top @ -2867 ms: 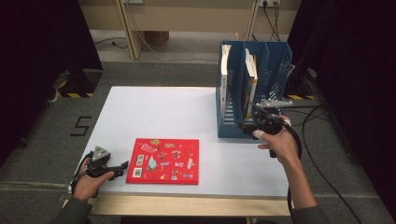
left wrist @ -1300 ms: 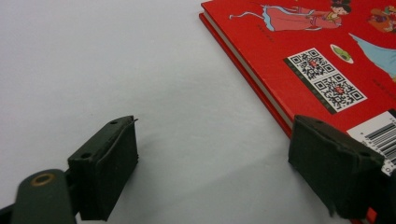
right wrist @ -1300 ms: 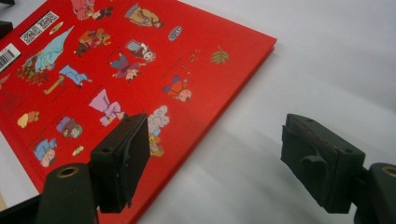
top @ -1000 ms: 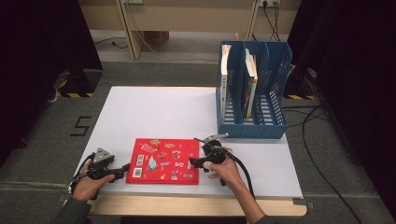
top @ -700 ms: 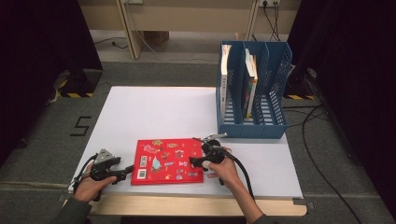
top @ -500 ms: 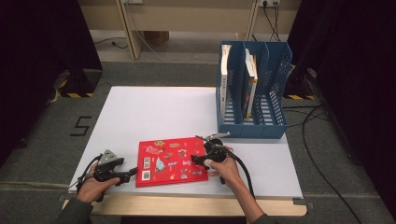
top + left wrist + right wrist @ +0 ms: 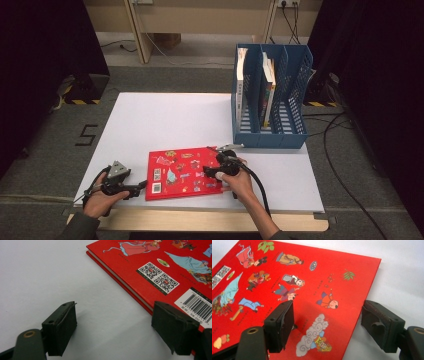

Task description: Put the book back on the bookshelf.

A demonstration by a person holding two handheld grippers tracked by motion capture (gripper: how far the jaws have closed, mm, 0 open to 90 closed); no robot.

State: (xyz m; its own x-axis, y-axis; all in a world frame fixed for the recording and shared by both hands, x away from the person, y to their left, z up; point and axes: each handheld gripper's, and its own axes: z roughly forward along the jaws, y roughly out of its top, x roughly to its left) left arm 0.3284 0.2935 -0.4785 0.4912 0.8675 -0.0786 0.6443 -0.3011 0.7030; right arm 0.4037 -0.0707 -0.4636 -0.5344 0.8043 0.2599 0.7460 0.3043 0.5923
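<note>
A red picture book point(image 7: 182, 174) lies flat near the table's front edge, back cover up with a barcode point(image 7: 200, 306). My left gripper point(image 7: 140, 187) sits low at the book's front left corner. Its jaws point(image 7: 116, 331) have just been opening and stand apart over bare table, and the right pad point(image 7: 172, 330) is beside the book's edge point(image 7: 130, 290). My right gripper point(image 7: 209, 172) is open over the book's right side. One of its pads point(image 7: 280, 325) rests above the cover point(image 7: 294, 285); the other hangs past the edge, over the table.
A blue three-slot file rack point(image 7: 270, 137) stands at the back right of the white table point(image 7: 165, 120), with upright books point(image 7: 241, 80) in its left and middle slots. Cables trail off the table's right side onto the floor.
My right gripper came from the blue rack down to the book's right side. The book slid slightly right and turned a little. My left gripper followed its left edge and its jaws widened.
</note>
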